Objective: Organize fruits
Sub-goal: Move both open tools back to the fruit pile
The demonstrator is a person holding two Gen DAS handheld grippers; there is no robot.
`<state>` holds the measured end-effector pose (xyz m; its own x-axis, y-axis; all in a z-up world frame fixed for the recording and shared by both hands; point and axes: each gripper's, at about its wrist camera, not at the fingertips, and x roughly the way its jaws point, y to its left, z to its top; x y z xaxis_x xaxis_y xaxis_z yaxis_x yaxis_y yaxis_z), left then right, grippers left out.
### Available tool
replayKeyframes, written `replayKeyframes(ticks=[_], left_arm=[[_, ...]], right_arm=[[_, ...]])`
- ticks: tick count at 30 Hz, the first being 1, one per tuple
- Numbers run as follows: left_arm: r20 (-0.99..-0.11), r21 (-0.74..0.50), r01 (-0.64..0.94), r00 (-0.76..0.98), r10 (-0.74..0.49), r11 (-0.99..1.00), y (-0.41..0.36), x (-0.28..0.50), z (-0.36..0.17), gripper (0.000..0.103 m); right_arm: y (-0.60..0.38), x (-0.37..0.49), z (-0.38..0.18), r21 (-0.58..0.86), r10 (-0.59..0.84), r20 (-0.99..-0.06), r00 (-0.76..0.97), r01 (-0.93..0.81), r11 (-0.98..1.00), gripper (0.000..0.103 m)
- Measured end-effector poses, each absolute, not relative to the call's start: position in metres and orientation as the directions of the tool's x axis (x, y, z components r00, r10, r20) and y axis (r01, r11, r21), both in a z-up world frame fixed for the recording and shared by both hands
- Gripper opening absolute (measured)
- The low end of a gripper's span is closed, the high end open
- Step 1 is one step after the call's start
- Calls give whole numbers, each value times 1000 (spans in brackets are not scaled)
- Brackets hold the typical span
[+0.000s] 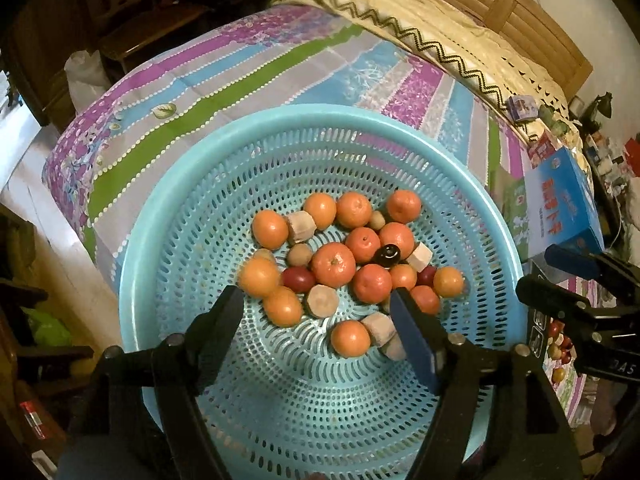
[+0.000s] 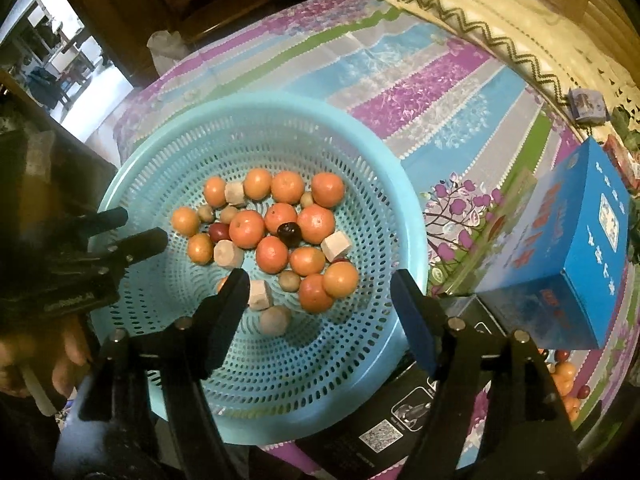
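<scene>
A table under a slick striped floral cloth (image 1: 224, 92) carries a big round blue plastic basket (image 1: 168, 216), perforated all over. In the basket's dished middle lies the fruit: smooth round oranges (image 1: 333, 265), pale rough-cut chunks (image 1: 322, 300), small dark red fruits (image 1: 298, 279). Both grippers hover over the basket's near rim, jaws wide and empty; the left gripper (image 1: 316, 304) looks nearer, the pile just ahead of the right gripper (image 2: 320, 284)
</scene>
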<state>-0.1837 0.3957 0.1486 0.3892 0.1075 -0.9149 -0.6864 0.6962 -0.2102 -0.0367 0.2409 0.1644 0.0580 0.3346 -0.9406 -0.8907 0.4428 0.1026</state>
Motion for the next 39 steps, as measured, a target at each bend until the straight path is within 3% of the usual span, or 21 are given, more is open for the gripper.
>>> replayKeyframes(ticks=[6, 9, 11, 12, 14, 22, 25, 31, 39], left_arm=[[-896, -217, -662, 426, 122, 717, 376, -175, 164, 78], [-868, -227, -614, 480, 128, 756, 349, -161, 181, 80], [-833, -222, -550, 536, 137, 805, 315, -148, 199, 82], [-817, -221, -521, 560, 135, 824, 300, -142, 205, 85], [-780, -222, -426, 617, 102, 877, 256, -126, 220, 92], [-725, -192, -172, 688, -22, 966, 117, -76, 227, 95], [-729, -170, -127, 683, -38, 977, 78, -61, 205, 95], [-773, -158, -120, 632, -47, 980, 23, -41, 131, 95], [-870, -29, -198, 488, 73, 980, 7, -20, 19, 95]], right_arm=[[211, -33, 184, 125, 434, -896, 100, -879, 460, 74], [169, -35, 207, 105, 531, -822, 206, -861, 497, 74], [128, -37, 221, 82, 582, -748, 319, -826, 558, 80], [111, -38, 225, 68, 591, -717, 370, -807, 587, 90], [67, -40, 231, 38, 584, -655, 479, -751, 659, 95], [-73, -38, 216, -16, 425, -587, 689, -535, 845, 97], [-120, -36, 194, -20, 344, -591, 730, -440, 898, 101], [-185, -21, 122, -34, 192, -688, 700, -295, 955, 101], [-232, -5, 57, -49, 100, -762, 639, -211, 976, 101]])
